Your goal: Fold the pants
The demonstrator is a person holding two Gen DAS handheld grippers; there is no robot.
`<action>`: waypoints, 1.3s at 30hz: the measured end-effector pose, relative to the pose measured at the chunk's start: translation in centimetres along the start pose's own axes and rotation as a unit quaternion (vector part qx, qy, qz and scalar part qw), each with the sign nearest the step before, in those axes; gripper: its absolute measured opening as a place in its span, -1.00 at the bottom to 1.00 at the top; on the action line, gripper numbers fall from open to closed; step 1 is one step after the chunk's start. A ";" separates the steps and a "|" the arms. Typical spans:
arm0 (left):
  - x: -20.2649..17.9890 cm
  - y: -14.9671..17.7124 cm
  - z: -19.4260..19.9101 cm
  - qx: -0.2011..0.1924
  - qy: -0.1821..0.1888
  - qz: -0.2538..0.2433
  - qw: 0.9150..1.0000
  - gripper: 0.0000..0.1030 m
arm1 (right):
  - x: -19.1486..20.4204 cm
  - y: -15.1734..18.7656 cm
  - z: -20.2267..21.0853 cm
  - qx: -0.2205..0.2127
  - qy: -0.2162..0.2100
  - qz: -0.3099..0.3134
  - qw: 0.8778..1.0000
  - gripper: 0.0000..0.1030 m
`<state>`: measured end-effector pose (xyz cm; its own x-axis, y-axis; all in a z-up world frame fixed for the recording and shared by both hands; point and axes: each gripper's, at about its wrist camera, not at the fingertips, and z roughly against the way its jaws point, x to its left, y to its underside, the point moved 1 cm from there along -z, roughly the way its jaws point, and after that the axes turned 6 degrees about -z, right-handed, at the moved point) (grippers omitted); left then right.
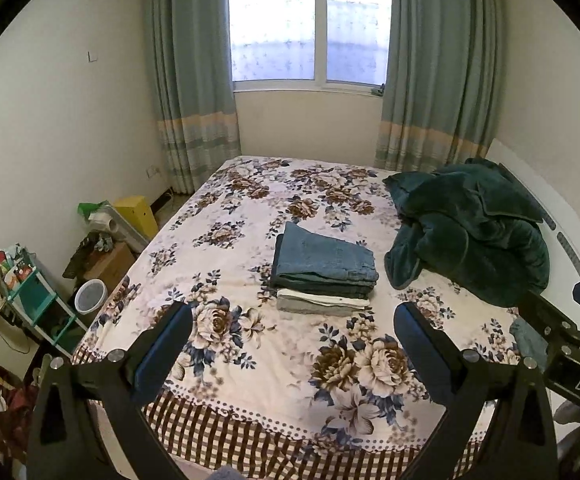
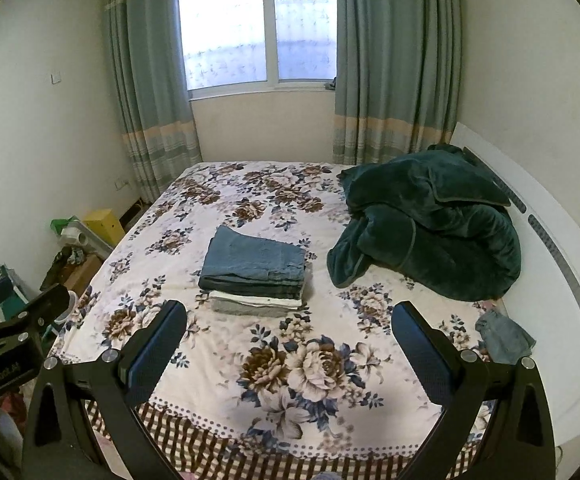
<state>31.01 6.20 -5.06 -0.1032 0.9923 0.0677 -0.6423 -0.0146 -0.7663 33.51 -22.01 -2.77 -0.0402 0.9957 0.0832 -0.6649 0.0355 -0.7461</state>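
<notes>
- We read "DAS" on the right gripper [image 1: 562, 332], on its black body.
- The left gripper [image 2: 18, 312] bears lettering we cannot read for certain.

Daylight pours in through the window [image 1: 310, 28] at the far wall, and its panes are blown out to near white in both views. The bed [image 1: 250, 368] takes soft, even light with only faint shadows. The near corners drop off to black vignette. Heavy fisheye bending here: walls and curtains [image 2: 146, 80] bow outward toward the edges. Centre detail is fairly sharp; the rims smear and go soft, with a slightly grainy, compressed look overall.
</notes>
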 end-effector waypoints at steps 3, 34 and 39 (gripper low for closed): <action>0.1 -0.1 0.1 -0.003 -0.003 -0.002 1.000 1.00 | 0.3 -0.1 -0.1 0.001 -0.003 0.001 1.000 1.00; 0.2 -0.2 0.3 -0.007 -0.006 -0.003 1.000 1.00 | 1.3 -0.5 -0.9 0.007 -0.012 0.000 1.000 1.00; 0.2 -0.2 0.3 -0.009 -0.008 -0.002 1.000 1.00 | 1.3 -0.4 -0.9 0.007 -0.012 0.000 1.000 1.00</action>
<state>30.85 6.35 -4.71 -0.1132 0.9903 0.0806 -0.6296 -0.0087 -0.7769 34.42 -20.67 -2.93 -0.0574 0.9934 0.0996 -0.6753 0.0348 -0.7367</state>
